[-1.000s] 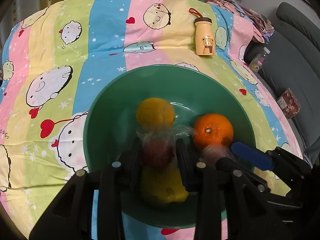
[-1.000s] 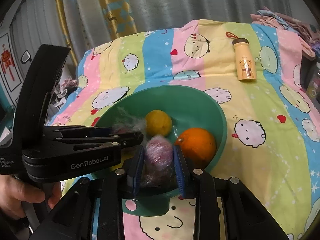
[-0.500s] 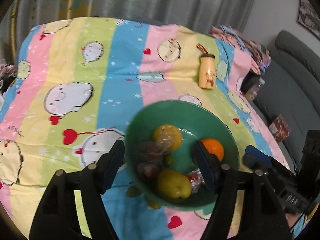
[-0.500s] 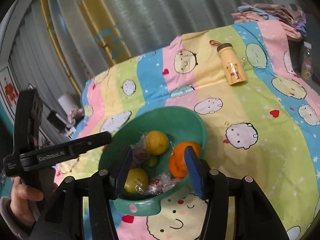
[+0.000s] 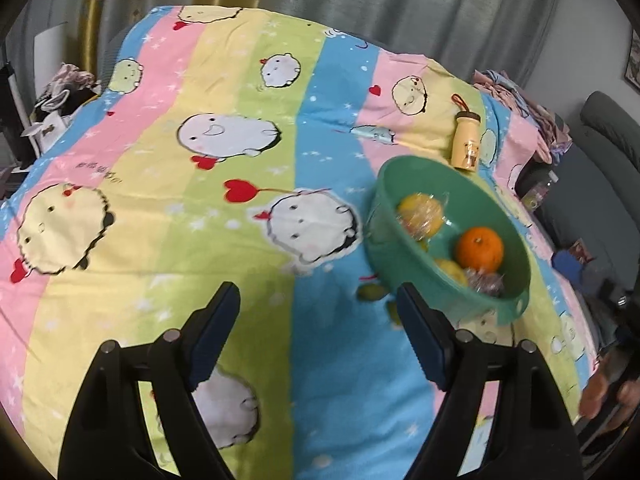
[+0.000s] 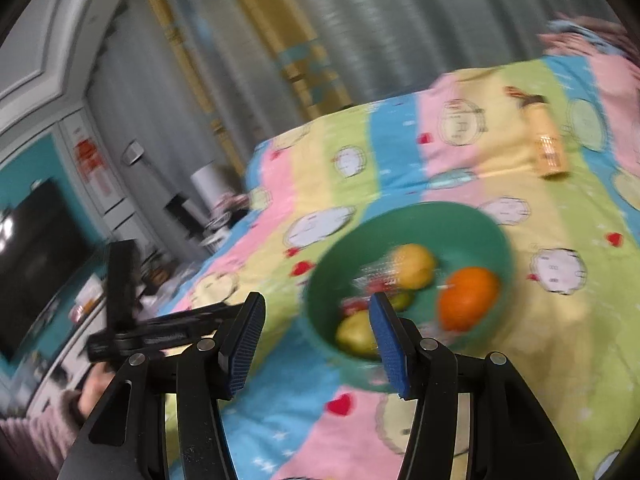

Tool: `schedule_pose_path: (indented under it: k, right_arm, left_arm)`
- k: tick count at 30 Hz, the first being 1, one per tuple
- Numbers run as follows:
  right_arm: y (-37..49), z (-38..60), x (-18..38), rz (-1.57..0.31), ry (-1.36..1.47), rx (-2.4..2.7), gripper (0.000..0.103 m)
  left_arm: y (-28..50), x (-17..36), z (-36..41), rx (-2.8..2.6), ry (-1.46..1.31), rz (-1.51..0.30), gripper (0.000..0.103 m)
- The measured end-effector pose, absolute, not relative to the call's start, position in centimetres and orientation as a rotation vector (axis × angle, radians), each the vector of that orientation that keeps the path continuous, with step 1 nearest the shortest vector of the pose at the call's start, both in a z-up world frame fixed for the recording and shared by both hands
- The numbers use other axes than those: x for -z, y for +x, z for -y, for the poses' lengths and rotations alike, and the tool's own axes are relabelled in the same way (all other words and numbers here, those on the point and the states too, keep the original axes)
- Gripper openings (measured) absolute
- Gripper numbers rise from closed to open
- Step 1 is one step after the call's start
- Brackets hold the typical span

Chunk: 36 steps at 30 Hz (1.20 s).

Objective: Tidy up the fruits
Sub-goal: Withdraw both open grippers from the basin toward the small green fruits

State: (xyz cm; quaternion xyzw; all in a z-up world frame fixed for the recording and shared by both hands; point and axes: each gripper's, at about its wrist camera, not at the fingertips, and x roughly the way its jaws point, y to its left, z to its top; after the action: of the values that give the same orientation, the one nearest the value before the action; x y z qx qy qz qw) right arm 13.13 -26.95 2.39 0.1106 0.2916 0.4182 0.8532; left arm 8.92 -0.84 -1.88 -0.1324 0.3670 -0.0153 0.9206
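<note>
Two grippers hold nothing — left gripper (image 5: 318, 318) is opening, right gripper (image 6: 316, 330) stays spread — fruit sits in the green bowl (image 5: 404, 258)

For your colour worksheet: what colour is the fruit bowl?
Green; the bowl shows best in the left wrist view.

Bedspread (image 5: 192, 184) open left of bowl (image 5: 404, 256); bottle (image 5: 466, 146) just behind bowl blocks far side.

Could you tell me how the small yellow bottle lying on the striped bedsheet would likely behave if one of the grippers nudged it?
The small yellow bottle lies on its side and looks cylindrical, so it would probably roll. The striped bedsheet looks soft, likely damping that.
</note>
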Motion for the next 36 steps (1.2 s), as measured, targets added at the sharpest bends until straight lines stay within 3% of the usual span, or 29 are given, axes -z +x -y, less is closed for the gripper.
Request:
schedule_pose_path:
  k: [10,19,36]
  right_arm:
    - [9.5,22.7,0.8,-0.708,0.087,-0.898,0.055]
    - [8.9,20.5,3.5,-0.753,0.011,-0.726,0.055]
    - [12.7,17.9,5.9,-0.901,-0.051,-0.602,0.055]
  left_arm:
    - [7.1,3.5,0.1,-0.048,-0.174,-0.751,0.102]
    - [6.2,2.4,0.0,-0.094,-0.098,-0.697,0.103]
    - [6.2,2.0,-1.9,-0.068,-0.224,-0.69,0.103]
